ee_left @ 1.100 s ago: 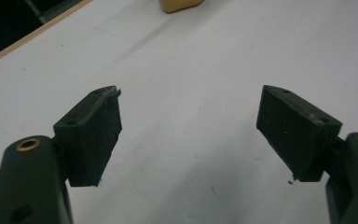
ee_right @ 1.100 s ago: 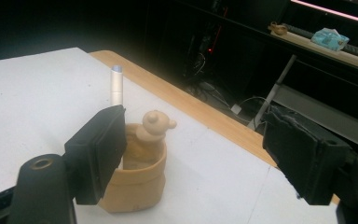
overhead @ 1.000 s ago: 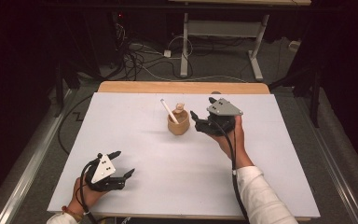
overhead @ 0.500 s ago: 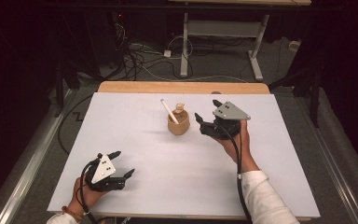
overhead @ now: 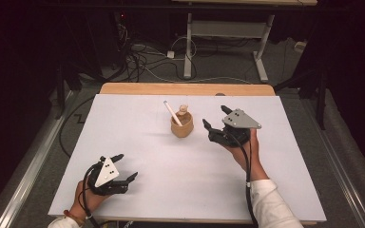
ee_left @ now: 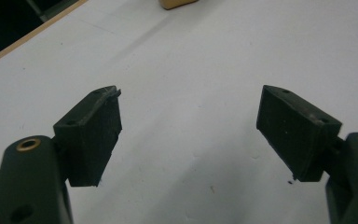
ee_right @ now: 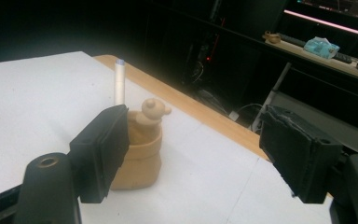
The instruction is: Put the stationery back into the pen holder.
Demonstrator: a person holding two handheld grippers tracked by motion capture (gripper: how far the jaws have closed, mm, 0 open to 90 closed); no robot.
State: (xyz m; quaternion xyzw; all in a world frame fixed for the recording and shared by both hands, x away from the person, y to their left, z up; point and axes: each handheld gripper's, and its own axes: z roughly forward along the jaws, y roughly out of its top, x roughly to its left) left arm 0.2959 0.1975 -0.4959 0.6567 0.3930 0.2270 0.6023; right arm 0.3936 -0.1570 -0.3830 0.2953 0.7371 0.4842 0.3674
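A tan wooden cup (overhead: 182,127) stands on the white table sheet (overhead: 171,171), a little behind its centre. A white pen (overhead: 172,112) leans in it, and a small bear-shaped knob (overhead: 184,110) sits at its rim. My right gripper (overhead: 214,116) hovers open just right of the cup, with nothing between its jaws. In the right gripper view (ee_right: 193,144) the cup (ee_right: 137,161), pen (ee_right: 119,84) and knob (ee_right: 153,112) lie beyond the left jaw. Near the front left edge my left gripper (overhead: 126,166) rests open and empty. Its own view (ee_left: 189,126) looks over bare sheet, with the cup's base (ee_left: 177,3) far ahead.
A wooden table edge (overhead: 185,89) runs along the back of the sheet. Beyond it are cables (overhead: 138,61) on the floor and a white desk frame (overhead: 228,33). Bare sheet lies between the two grippers.
My right gripper has drifted slightly right and toward the person, away from the cup, still open. The left gripper and the cup have not moved.
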